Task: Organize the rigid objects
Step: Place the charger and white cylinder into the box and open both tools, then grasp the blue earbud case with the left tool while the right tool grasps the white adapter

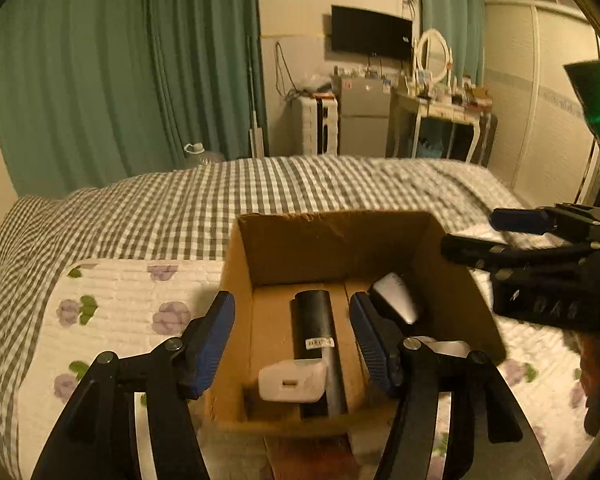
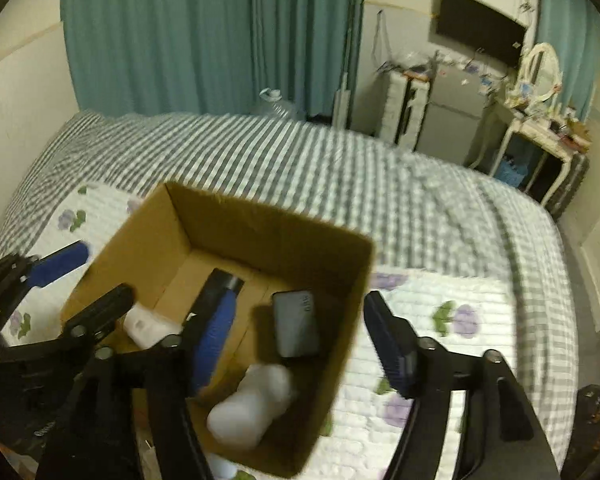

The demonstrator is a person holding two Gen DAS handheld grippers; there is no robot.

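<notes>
An open cardboard box (image 1: 332, 240) sits on the bed. Inside lie a black cylinder (image 1: 316, 340), a white charger block (image 1: 292, 380) and a grey flat device (image 1: 396, 304). My left gripper (image 1: 292, 340) is open and empty, straddling the box's near left wall above the cylinder. The right gripper (image 1: 480, 232) shows open at the box's right rim. In the right wrist view the box (image 2: 260, 232) holds the cylinder (image 2: 228, 280), a grey device (image 2: 296, 328), a white charger (image 2: 144, 324) and a white rounded object (image 2: 252, 404). My right gripper (image 2: 296, 340) is open and empty over the box. The left gripper (image 2: 88, 276) is at the left.
The box rests on a white floral quilt (image 1: 120, 320) over a checked bedspread (image 1: 260, 192). Green curtains (image 1: 120, 72), a water jug (image 1: 200, 154), a small fridge (image 1: 364, 120), a wall TV (image 1: 372, 34) and a dressing table (image 1: 440, 120) stand beyond the bed.
</notes>
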